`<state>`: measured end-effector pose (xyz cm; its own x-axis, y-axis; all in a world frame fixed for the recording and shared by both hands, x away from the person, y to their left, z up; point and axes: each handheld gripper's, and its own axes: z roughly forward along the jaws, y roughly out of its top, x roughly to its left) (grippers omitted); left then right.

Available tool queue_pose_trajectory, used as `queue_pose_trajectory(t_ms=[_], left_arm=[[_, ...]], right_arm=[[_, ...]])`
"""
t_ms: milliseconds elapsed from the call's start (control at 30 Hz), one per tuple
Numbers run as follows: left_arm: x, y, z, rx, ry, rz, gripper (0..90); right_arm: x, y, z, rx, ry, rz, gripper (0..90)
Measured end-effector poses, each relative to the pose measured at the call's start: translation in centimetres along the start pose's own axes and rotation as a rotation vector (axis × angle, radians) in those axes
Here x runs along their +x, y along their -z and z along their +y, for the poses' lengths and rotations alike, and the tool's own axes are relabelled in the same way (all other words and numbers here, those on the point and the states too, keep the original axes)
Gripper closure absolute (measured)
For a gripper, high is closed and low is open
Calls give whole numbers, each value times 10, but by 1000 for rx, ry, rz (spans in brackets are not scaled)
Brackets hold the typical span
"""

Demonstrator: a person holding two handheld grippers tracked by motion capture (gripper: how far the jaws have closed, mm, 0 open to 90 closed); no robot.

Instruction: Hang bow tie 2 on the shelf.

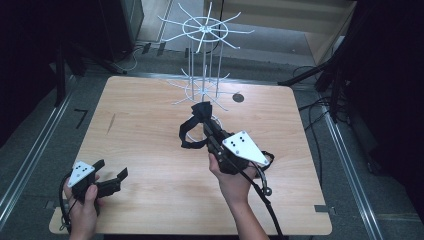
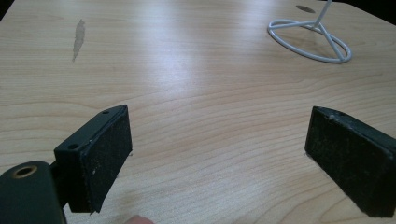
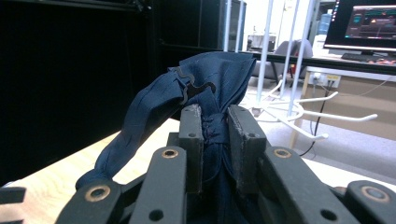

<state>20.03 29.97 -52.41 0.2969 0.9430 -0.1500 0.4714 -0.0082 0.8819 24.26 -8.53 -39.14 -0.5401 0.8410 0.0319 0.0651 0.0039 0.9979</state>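
- The right gripper (image 1: pixel 207 125) is pinching a dark blue fabric strap (image 3: pixel 205 88) (a bunched loop with a small buckle), its jaws pressed onto the gathered cloth.
- The strap is held up off the bench (image 1: pixel 150 125), just in front of the white wire rack (image 1: pixel 205 60) that stands at the bench's far side.
- The left gripper (image 1: pixel 112 175) rests low near the bench's near left corner, its jaws spread wide with only bare wood between them.
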Motion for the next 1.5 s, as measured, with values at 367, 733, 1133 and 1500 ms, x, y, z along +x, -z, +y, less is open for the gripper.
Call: queue_pose_trajectory(t_ms=[367, 733, 1133, 1500], left_arm=[[0, 0, 0, 1, -1, -1, 81], [0, 0, 0, -3, 2, -2, 82], [0, 0, 0, -4, 3, -3, 82], [0, 0, 0, -3, 3, -5, 82]], right_arm=[[-8, -18, 2, 15, -26, -24, 778], [-13, -36, -6, 45, -28, -69, 777], [-16, -52, -16, 56, -31, -130, 775], [-14, -65, -30, 75, -26, -156, 770]])
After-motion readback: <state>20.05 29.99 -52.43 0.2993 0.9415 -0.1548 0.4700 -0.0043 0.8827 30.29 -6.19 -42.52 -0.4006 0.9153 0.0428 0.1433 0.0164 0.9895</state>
